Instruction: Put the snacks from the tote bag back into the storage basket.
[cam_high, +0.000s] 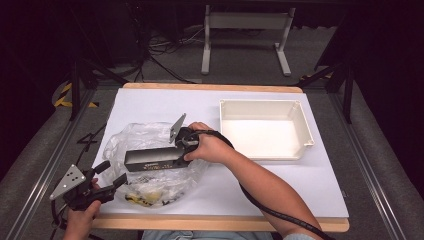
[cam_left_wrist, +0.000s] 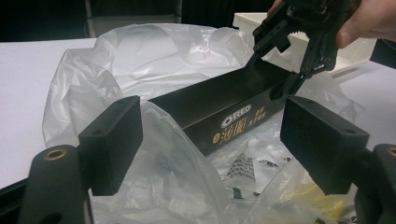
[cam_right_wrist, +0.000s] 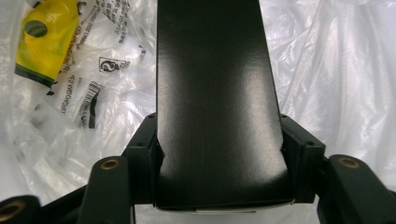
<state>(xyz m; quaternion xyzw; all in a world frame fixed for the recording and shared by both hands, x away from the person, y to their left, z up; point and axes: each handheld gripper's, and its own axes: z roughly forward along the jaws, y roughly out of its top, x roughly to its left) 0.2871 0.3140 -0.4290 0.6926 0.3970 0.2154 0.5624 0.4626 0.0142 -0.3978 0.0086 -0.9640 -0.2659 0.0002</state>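
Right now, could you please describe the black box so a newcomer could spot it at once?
On the white table, left of the white tray, lies a crumpled clear plastic bag. The long black Oreo box sits on it, its end clamped by the right gripper.

Right tongs (cam_high: 184, 150) clamped tight, wrist bent inward; left tongs (cam_high: 107, 176) gape wide.

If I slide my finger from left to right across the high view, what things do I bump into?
Left gripper → crinkly clear plastic bag → long black cardboard box → right gripper, shut on the box's end → white plastic tray.
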